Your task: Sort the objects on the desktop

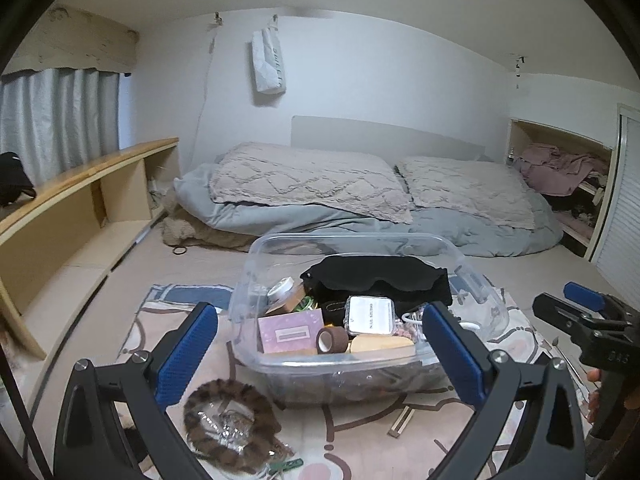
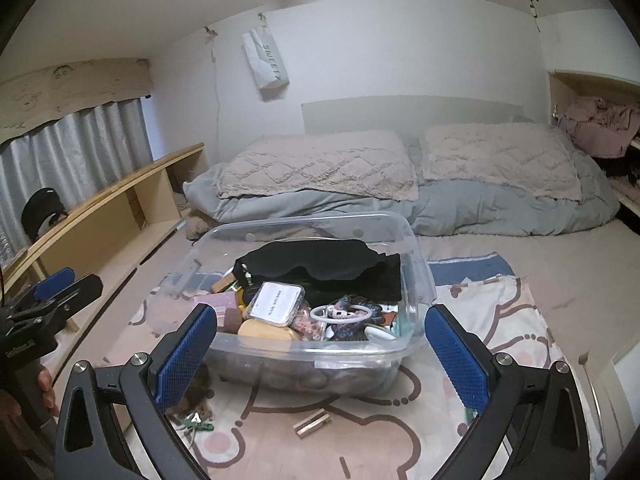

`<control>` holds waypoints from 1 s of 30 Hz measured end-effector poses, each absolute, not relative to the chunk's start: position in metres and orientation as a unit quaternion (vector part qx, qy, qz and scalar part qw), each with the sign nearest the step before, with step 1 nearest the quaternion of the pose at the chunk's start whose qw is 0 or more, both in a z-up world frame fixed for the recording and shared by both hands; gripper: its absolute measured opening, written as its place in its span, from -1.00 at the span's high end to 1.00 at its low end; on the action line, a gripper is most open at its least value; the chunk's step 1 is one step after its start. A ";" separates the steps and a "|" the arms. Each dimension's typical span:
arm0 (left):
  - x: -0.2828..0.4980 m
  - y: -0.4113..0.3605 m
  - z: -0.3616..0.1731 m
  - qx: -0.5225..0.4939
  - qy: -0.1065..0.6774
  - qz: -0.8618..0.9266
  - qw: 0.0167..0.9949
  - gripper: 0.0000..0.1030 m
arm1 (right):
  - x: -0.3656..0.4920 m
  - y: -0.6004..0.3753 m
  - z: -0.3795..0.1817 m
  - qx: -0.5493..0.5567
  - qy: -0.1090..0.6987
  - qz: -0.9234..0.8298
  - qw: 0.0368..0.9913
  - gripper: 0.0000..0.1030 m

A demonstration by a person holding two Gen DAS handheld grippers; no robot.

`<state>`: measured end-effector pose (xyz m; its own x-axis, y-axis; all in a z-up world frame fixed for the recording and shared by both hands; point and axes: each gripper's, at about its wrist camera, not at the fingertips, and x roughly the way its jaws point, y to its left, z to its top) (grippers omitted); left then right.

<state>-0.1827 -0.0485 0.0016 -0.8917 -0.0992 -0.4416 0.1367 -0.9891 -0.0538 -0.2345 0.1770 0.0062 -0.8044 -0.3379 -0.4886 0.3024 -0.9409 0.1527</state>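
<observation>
Clear plastic makes up the storage bin (image 1: pixel 360 364), which sits on a patterned cloth (image 1: pixel 352 432) spread over the bed and is the landmark for all else; inside it lie a black sleep mask (image 1: pixel 380 276), a labelled clear case (image 1: pixel 370 316), a brown tape roll (image 1: pixel 332 339), a lilac box (image 1: pixel 290 330) and a white ring (image 2: pixel 344 314) among hair ties; just in front of the bin, on the cloth, rests a small wooden comb-like piece (image 2: pixel 311 423); at the bin's front-left corner lies a furry leopard-print loop (image 1: pixel 230 420) with a green clip (image 1: pixel 286 465) beside it; these three look like what remains to be sorted. The left claw (image 1: pixel 320 354) hangs wide apart and empty before the bin's near wall; the right claw (image 2: pixel 322 354) is likewise spread wide, holding nothing. Risks, as I judge them: the bin is already heaped, so another piece dropped on top may slide off or over the rim; the furry loop is soft, with what may be clear wrapping in its middle, and a pinch could slip or drag the clip along; the low flat wooden piece may make the blue pads (image 2: pixel 188 354) catch the cloth instead.
</observation>
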 end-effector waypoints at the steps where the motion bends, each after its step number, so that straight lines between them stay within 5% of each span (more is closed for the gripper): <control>1: -0.179 -0.047 0.002 0.224 0.040 -0.972 0.065 -1.00 | -0.230 0.177 0.008 0.261 -0.032 -0.949 0.171 -1.00; 30: -0.076 0.003 0.018 0.220 0.032 -0.972 0.071 -1.00 | -0.120 0.193 0.029 0.222 0.050 -0.959 0.167 -1.00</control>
